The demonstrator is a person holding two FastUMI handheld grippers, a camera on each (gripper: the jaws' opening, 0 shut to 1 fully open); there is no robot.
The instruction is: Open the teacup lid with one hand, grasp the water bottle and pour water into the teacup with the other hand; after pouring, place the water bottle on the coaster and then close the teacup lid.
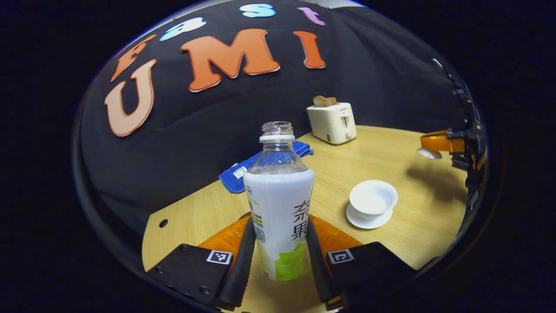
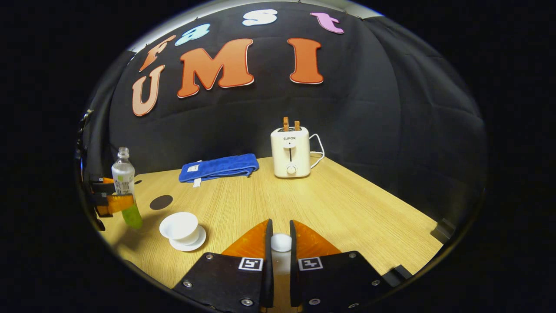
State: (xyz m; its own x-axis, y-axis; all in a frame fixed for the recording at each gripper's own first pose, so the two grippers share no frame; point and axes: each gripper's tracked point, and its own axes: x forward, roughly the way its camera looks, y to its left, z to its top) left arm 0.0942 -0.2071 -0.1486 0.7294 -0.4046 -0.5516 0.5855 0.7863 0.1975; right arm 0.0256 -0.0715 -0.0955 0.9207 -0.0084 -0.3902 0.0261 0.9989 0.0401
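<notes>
Uncapped clear plastic water bottle (image 1: 278, 204) with white and green label stands upright at centre of the left gripper view, left gripper (image 1: 279, 256) clamped on its lower body, lifted off the light wooden table (image 1: 391, 148). Lidless white porcelain teacup (image 1: 372, 199) on its saucer, centre right. Right gripper (image 2: 280, 243) pinches the small white teacup lid (image 2: 281, 241), bottom centre. Dark round coaster (image 2: 161, 202) mid left; folded blue towel (image 2: 218, 168) and cream toaster (image 2: 290, 152) behind.

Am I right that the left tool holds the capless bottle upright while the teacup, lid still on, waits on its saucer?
Not quite: the teacup is open. In the right gripper view the right tool grips the lid. The left tool does hold the capless bottle upright.
</notes>
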